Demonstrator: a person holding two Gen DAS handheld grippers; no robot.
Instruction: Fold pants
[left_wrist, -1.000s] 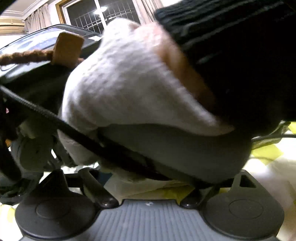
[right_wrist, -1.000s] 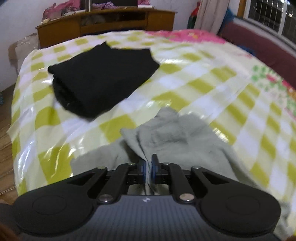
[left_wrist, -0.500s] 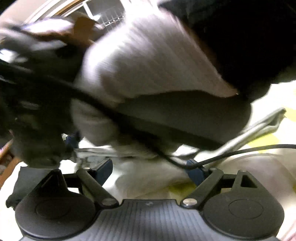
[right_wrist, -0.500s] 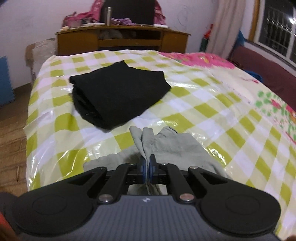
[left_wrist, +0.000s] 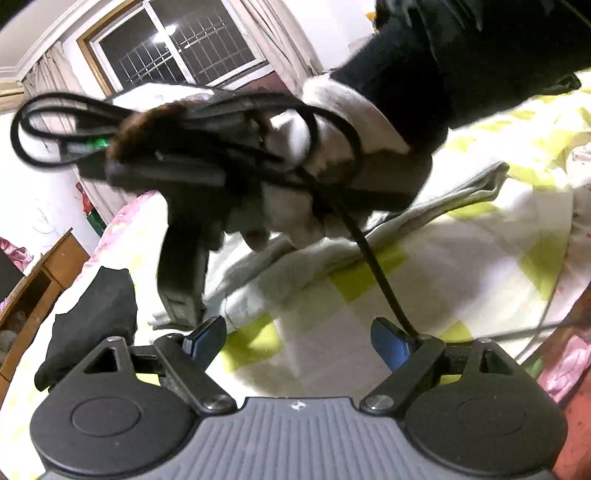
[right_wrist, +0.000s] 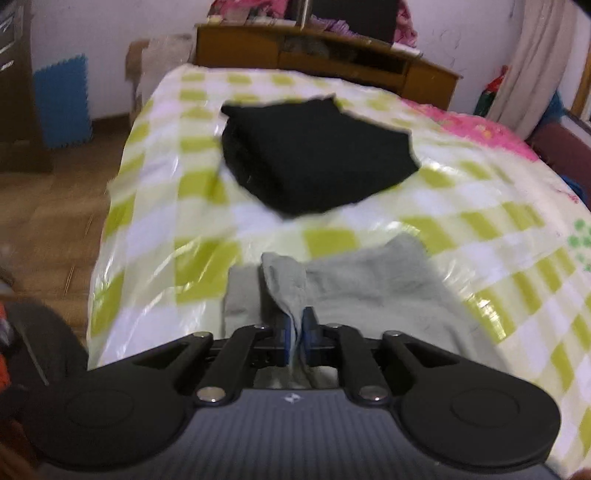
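A: Two garments lying on the bed: one grey pants (right_wrist: 369, 280), one folded black garment (right_wrist: 317, 166) beyond.

B: Right gripper (right_wrist: 295, 332) is easing apart, grey fold between; left gripper (left_wrist: 299, 339) is gaping wide, holding nothing.

My bed (right_wrist: 159, 192) has a green n white check cover. Brown wood shelf (right_wrist: 325, 55) behind it, white wall (right_wrist: 110, 33), dark window (left_wrist: 184, 55) w/ bars.

A bed (right_wrist: 207, 229) in green-checked plastic sheeting is bearing grey pants (right_wrist: 369, 288) and a folded black garment (right_wrist: 317, 166).
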